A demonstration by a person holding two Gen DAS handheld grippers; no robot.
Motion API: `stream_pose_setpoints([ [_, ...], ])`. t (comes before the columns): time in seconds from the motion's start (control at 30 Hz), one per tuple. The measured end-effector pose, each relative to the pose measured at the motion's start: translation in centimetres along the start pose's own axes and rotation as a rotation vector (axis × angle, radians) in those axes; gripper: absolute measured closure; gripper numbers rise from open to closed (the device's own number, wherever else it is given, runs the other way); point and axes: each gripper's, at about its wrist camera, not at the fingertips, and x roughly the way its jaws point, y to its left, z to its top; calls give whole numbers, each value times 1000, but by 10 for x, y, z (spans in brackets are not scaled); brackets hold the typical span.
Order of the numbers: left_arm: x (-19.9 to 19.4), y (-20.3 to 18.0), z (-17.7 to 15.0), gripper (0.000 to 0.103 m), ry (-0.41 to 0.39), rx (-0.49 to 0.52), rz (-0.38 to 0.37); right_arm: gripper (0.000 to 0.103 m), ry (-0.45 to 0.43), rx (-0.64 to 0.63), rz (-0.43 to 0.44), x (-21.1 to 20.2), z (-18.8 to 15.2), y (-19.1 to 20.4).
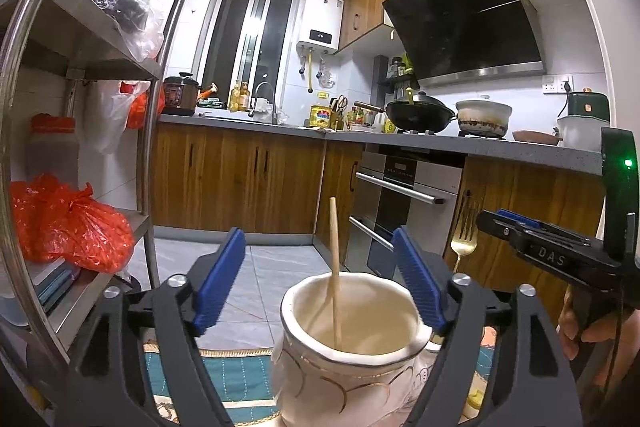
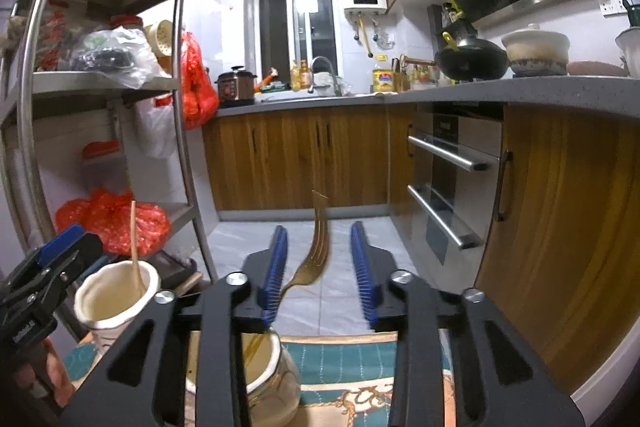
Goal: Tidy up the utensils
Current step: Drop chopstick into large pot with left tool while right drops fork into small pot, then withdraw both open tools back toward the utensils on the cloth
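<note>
Kitchen floor tiles and wood-front cabinets (image 2: 288,159) fill the background behind both grippers. Left gripper (image 1: 320,275): jaws released and spread wide, with the right-hand blue finger (image 1: 418,283) at the rim of a cream ceramic holder (image 1: 352,351); whether it touches the rim cannot be told. A single wooden chopstick (image 1: 334,267) stands tilted inside this holder. Right gripper (image 2: 320,271): jaws released, blue pads apart, with a gold fork (image 2: 316,251) between them, tines up; the fork lies against the left-hand pad and is not clamped. The fork handle runs down into a second ceramic holder (image 2: 272,375) just below the gripper. Both holders stand on a teal patterned mat (image 2: 352,367), the chopstick holder to the left of the fork holder. A steel shelf rack (image 2: 100,83) carrying red plastic bags (image 2: 120,223) stands on the left; a black wok (image 2: 472,61) sits on the grey countertop on the right.
</note>
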Motion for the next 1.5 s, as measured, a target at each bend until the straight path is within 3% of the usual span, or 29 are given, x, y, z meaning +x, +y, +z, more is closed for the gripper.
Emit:
stream_pose_setpoints([
  [0.03, -2, -1, 1, 20, -2, 3, 7, 58, -2, 1, 8, -2, 0, 0],
  [0.1, -5, -2, 3, 13, -3, 4, 18, 34, -10, 10, 26, -9, 2, 0],
  [0.2, -10, -4, 6, 6, 0, 7, 40, 9, -36, 22, 71, -21, 6, 1],
  [0.27, -16, -7, 9, 6, 0, 19, 49, 5, -56, 18, 97, -31, 8, 3],
  [0.6, -54, -15, 24, 6, 25, 28, 59, 5, -37, -75, 127, -70, 4, 14],
  [0.8, -71, -24, 19, 6, 102, 39, 33, 5, 4, -53, 104, -84, -3, -1],
  [0.93, -76, -32, 6, 6, 184, 49, -10, 5, 43, -58, 37, -89, -14, -22],
  [1.13, -75, -44, -20, 6, 327, 57, -37, 5, 161, -17, -23, -86, -35, -51],
  [1.27, -71, -48, -37, 6, 417, 63, -47, 5, 288, -40, -47, -75, -56, -57],
  [1.5, -74, -39, -53, 6, 485, 23, -18, 5, 421, -62, -55, -75, -89, -62],
])
